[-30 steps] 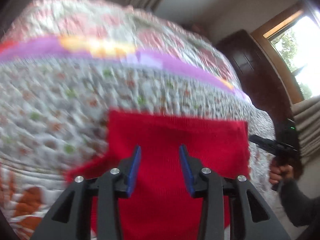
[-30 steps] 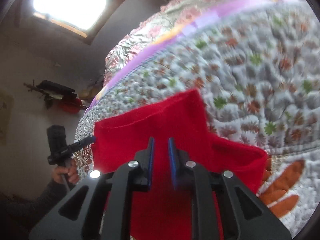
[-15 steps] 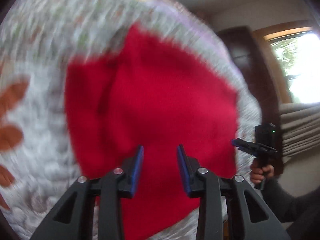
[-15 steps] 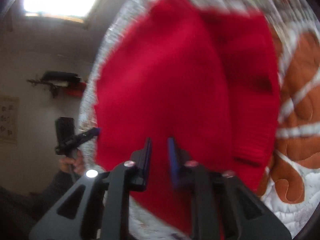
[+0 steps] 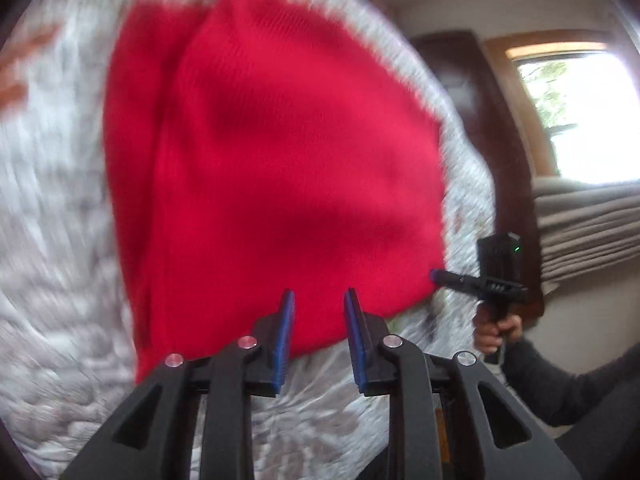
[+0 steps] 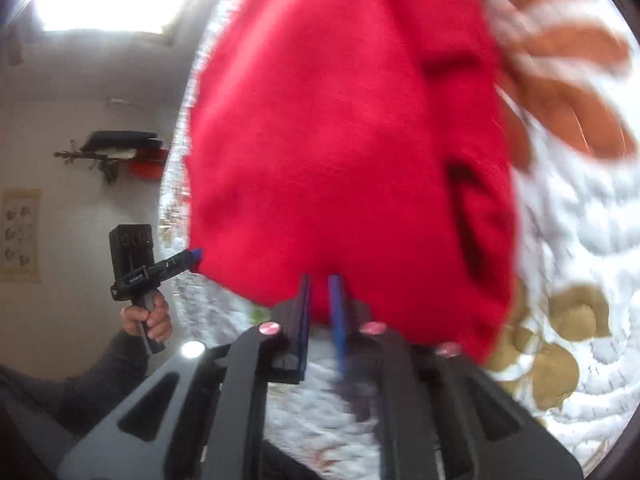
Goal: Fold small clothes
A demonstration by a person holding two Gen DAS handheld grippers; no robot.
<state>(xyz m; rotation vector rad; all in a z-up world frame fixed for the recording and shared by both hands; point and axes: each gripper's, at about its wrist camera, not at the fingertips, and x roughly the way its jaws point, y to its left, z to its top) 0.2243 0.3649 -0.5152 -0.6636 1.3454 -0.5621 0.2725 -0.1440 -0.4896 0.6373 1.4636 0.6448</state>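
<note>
A: What is the biggest thing here?
B: The quilt (image 5: 60, 216), white with stitched swirls. From the right wrist it shows orange (image 6: 568, 80) and tan (image 6: 572, 320) patches. Both views are smeared by motion.

A: And the cloth?
B: A red knit cloth (image 5: 280, 160) lies on the quilt, filling the middle of both views. It lies doubled: a second layer shows as a strip along its left side from the left wrist, and along its right side, with a dark gap between the layers, from the right wrist (image 6: 348, 140).

A: The left gripper?
B: The left gripper (image 5: 320, 320) hangs over the near edge of the cloth with its blue pads (image 5: 285, 336) parted and nothing between them. From the right wrist it shows out at the side (image 6: 196, 255), tip at the cloth's near corner, in a hand (image 6: 148, 318) with a dark sleeve (image 6: 100, 372).

A: The right one?
B: The right gripper (image 6: 320, 300) has its pads (image 6: 338, 312) drawn close, a narrow slit left, with the red hem in that slit. I cannot tell whether they truly pinch it. From the left wrist its tip (image 5: 436, 276) touches the cloth's other near corner.

A: Anything behind?
B: A bright window (image 5: 584, 116), grey curtain folds (image 5: 584, 224), a dark wooden door (image 5: 480, 112), a wall shelf (image 6: 116, 152) and a poster (image 6: 20, 232).
</note>
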